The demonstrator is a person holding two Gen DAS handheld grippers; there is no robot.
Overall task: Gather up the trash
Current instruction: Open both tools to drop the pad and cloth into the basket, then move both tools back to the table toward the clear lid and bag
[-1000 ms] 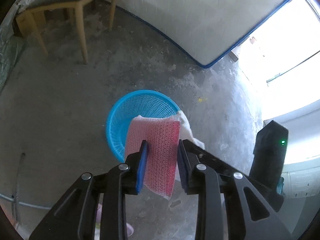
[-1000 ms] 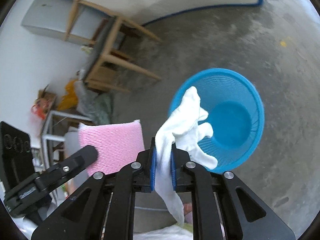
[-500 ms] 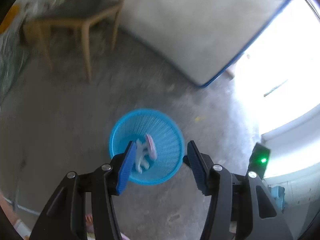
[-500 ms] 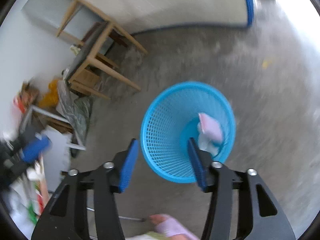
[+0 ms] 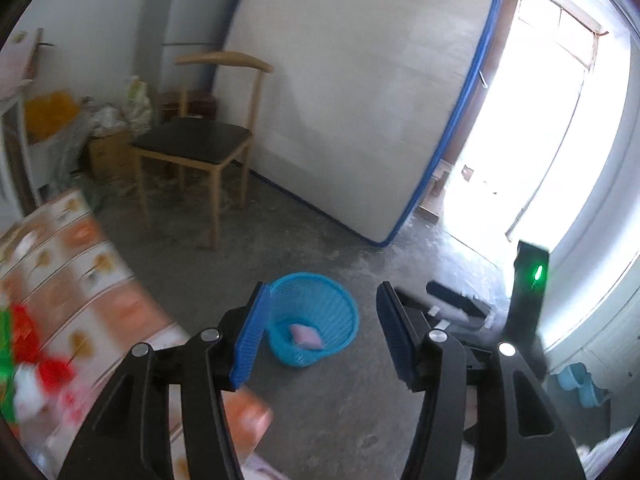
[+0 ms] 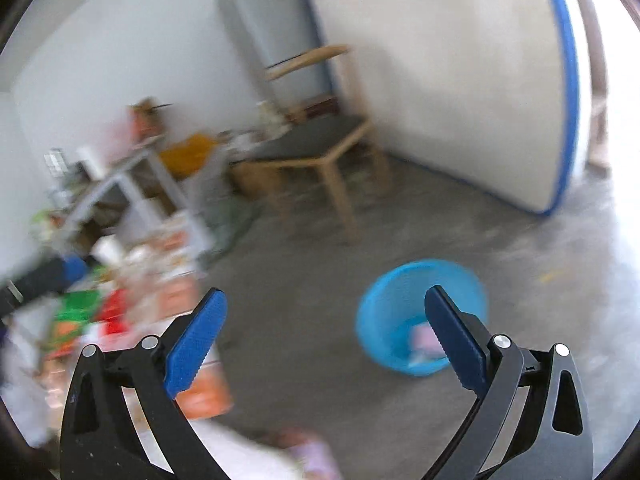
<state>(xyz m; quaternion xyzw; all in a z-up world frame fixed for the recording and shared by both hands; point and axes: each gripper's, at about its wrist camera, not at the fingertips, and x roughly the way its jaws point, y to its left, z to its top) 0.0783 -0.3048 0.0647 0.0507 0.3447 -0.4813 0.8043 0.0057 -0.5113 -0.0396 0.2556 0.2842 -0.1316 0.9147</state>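
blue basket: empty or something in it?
Not empty. A pink item lies at the bottom of the blue basket, which stands upright on the floor; the right wrist view shows it too.

Right gripper (image 6: 324, 344) held above the concrete floor (image 6: 304, 288), jaws opening, nothing between them; blue mesh basket (image 6: 384, 312) stands on the floor beyond, a pink item (image 6: 422, 336) inside; wooden chair (image 6: 320, 148) behind, beside an upright mattress (image 6: 460, 80).
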